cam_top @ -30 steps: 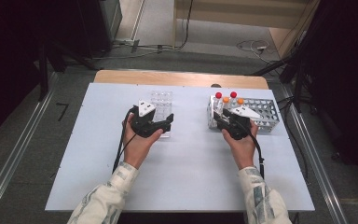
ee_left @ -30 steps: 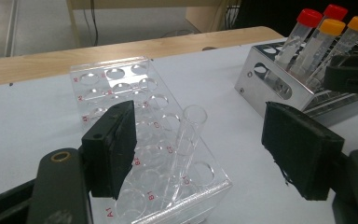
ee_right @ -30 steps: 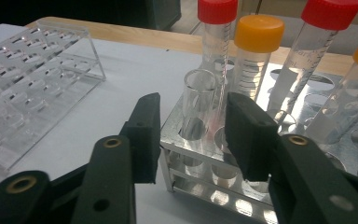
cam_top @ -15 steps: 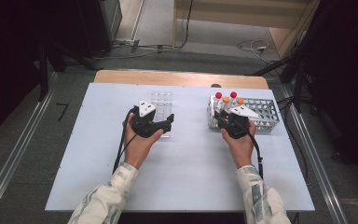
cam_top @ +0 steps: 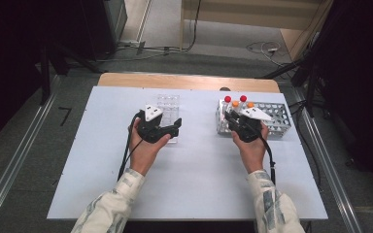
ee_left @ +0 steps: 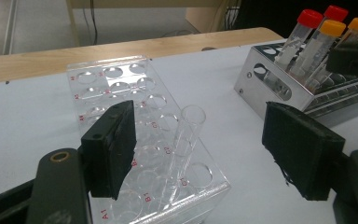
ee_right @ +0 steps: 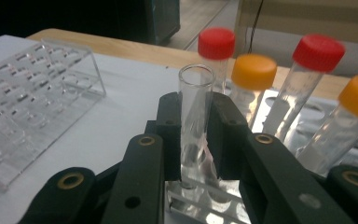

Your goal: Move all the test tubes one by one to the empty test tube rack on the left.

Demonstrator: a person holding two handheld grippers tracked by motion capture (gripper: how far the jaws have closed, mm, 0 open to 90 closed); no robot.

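Clear acrylic rack (ee_left: 144, 140) on the white table (cam_top: 194, 179) holds one uncapped glass tube (ee_left: 186, 135); the left gripper (ee_left: 205, 154) hovers at it, jaws wide apart. The right gripper (ee_right: 196, 140) clamps another open tube (ee_right: 195, 121) at the metal rack (cam_top: 272, 121), its base hidden among four capped tubes (ee_right: 256, 84).

in the right gripper view the jaws cover the lower part of the uncapped tube (ee_right: 195, 122), so whether its foot sits in the metal rack (ee_right: 279, 109) cannot be told. the clear rack (ee_right: 25, 100) runs off the left edge. in the high view the right gripper (cam_top: 237, 125) hides the metal rack's near-left corner.
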